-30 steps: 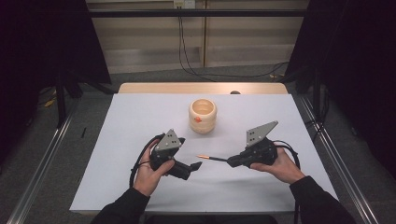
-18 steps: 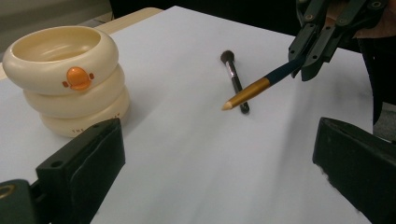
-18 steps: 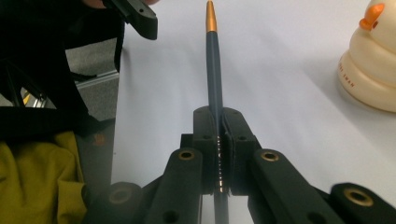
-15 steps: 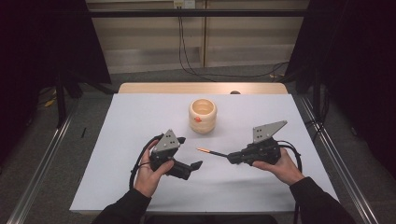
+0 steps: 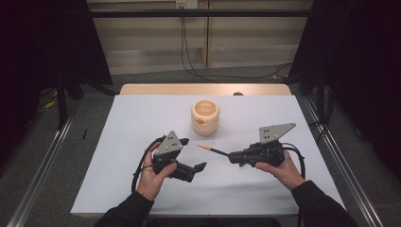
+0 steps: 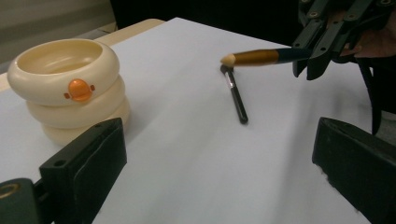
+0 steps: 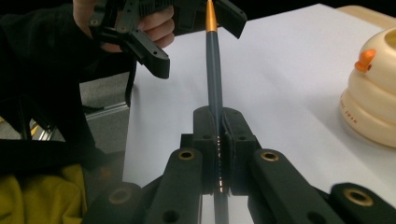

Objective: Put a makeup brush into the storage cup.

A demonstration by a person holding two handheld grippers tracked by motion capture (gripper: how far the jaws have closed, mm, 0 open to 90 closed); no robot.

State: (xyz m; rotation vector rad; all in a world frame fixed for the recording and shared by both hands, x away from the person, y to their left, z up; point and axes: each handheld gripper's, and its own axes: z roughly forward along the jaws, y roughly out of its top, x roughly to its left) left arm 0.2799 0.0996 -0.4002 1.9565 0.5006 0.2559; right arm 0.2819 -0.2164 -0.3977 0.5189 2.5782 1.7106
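High view: white table cover (image 5: 118, 156), cream ringed pot (image 5: 205, 117) with orange knob standing upright near centre, well apart from both grippers. Right gripper (image 5: 232, 157) held low at right of centre, jaws clamped tight on dark shaft of a brush (image 5: 213, 151); orange ferrule and pale tip pointing left toward the other hand, lifted off the cover, shadow beneath. Left gripper (image 5: 191, 156) held at left of centre, jaws spread wide, nothing between them. Left gripper view: own jaws far apart at both lower corners; brush (image 6: 261, 56) level above the cover, tip near the pot's side of the sheet yet clear of pot (image 6: 70, 88); dark streak on the cover below the tip, shadow or object, cannot tell. Right gripper view: jaw pads pressed together around brush shaft (image 7: 214, 65), brush running straight ahead, tip close before the open left gripper (image 7: 187, 18); pot (image 7: 371, 100) off to the right.
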